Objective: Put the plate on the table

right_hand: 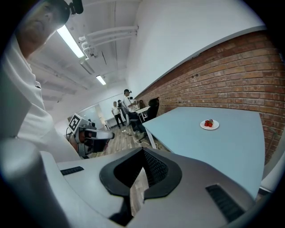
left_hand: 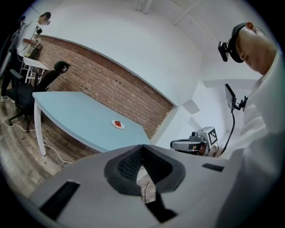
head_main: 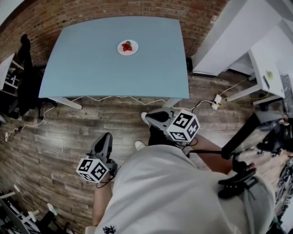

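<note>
Small round white plate (head_main: 127,47) bearing red fruit pieces (head_main: 126,46) lies flat at 12 o'clock on the pale blue table (head_main: 87,68); being round, it shows no long axis. Left tool (head_main: 106,136) and right tool (head_main: 150,115), jaws pressed together and empty, sit at 6 o'clock, well apart from it.

White plate (head_main: 134,50), red fruit (head_main: 126,47), pale-blue table (head_main: 91,64), red-brown brick wall (head_main: 114,11), grey-brown plank floor (head_main: 68,132).

plate (head_main: 133,50): red contents too small to identify | table (head_main: 91,64): legs mostly hidden

Small white plate (head_main: 122,50) with red fruit (head_main: 127,46) sits flat on the pale-blue table's (head_main: 91,68) far half.
</note>
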### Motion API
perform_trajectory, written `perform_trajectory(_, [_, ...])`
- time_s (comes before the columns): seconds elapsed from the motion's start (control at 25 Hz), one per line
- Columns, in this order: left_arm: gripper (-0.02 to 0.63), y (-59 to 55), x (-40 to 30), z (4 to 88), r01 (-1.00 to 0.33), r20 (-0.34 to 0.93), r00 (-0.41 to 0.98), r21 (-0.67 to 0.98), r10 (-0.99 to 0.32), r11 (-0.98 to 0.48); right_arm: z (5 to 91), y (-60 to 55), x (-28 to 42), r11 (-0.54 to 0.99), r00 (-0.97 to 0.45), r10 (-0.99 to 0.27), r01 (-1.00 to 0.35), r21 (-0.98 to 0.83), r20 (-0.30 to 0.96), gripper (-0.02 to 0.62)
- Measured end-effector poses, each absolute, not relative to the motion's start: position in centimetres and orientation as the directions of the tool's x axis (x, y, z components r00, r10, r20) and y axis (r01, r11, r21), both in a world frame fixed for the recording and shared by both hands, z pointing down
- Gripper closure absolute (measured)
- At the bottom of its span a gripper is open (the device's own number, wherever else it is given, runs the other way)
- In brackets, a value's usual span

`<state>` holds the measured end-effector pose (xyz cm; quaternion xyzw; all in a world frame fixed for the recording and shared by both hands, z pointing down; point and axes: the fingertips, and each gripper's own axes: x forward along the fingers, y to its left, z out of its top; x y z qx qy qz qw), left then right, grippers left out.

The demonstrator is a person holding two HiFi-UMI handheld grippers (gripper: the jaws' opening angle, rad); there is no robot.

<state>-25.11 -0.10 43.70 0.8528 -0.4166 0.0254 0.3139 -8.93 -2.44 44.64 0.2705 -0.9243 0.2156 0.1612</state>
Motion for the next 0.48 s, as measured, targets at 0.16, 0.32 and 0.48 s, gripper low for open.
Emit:
perform_trajectory(0.16, [0.605,-0.47,-24.77,43.74,-0.719,0.305,0.662,0.515,-0.684,-0.467,44.82,-2.74,-8.67,0.752,-0.794,-0.441,-0.582,-0.309,0.419,0.589])
perform_trajectory(0.32, [0.606,-0.64,-24.74,44.00,-0.715,0.298,0.667,0.514,-0.683,-0.474,44.93,-2.97,-8.70,0.754,-0.795,-0.435,-0.578,-0.312,0.423,0.589])
perform_trajectory(0.48, [0.606,-0.72,-24.62,43.74,-0.724,0.309,0.658,0.511,-0.687,-0.464,44.90,-3.28,-8.79,0.761,-0.802,-0.424,-0.567,-0.314,0.422,0.589])
